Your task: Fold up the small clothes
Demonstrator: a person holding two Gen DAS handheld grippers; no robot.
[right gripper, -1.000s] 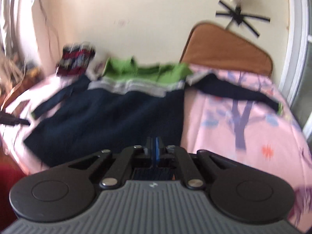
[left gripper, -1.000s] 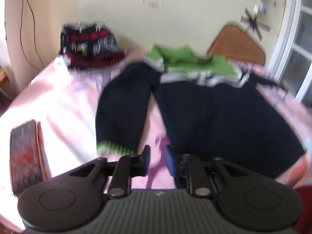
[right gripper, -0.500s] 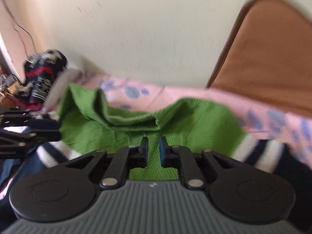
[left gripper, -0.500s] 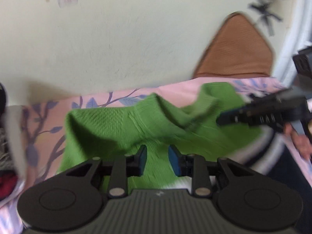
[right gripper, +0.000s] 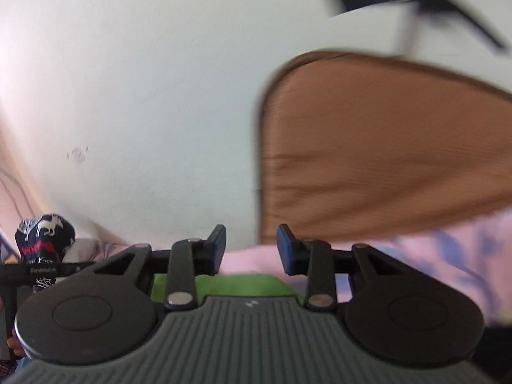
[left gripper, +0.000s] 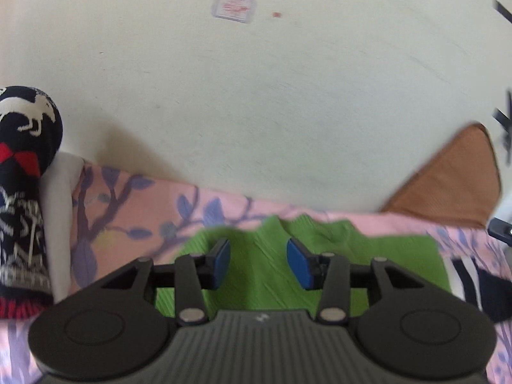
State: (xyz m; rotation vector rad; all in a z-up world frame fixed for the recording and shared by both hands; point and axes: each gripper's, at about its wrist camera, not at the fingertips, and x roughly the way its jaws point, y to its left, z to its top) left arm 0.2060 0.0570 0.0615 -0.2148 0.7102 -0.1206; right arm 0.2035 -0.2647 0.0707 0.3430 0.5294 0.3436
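Wall (left gripper: 256, 96): pale cream plaster is filling the upper half of both views, carrying a small reddish sticker (left gripper: 234, 8) and casting a soft shadow down at the bed's edge.
Bed (left gripper: 134, 211): pink sheet printed with purple branches and blue leaves is running along the foot of the wall and lying under the clothes.
Headboard (right gripper: 384, 150): brown, wood-grained, with a rounded top, it is standing against the wall at the right, looming large in the right wrist view and showing as a small corner in the left wrist view.
Sweater (left gripper: 259, 265): its green ribbed top part is lying flat on the sheet close to the wall, with white and navy stripes showing at its right side; in the right wrist view only a green strip is peeking out just above that claw's body.
Stack (left gripper: 22, 192): folded navy knitwear with white and red patterns is sitting at the far left of the bed, beside a grey-white fold of cloth, well apart from the sweater.
Left claw (left gripper: 258, 264): its blue pads are standing wide apart and gripping nothing, with the green knit lying between and beneath them.
Right claw (right gripper: 251, 249): it is gaping wide too, holding nothing, its tips pointing at the sheet's far edge below the headboard, beyond the green strip.
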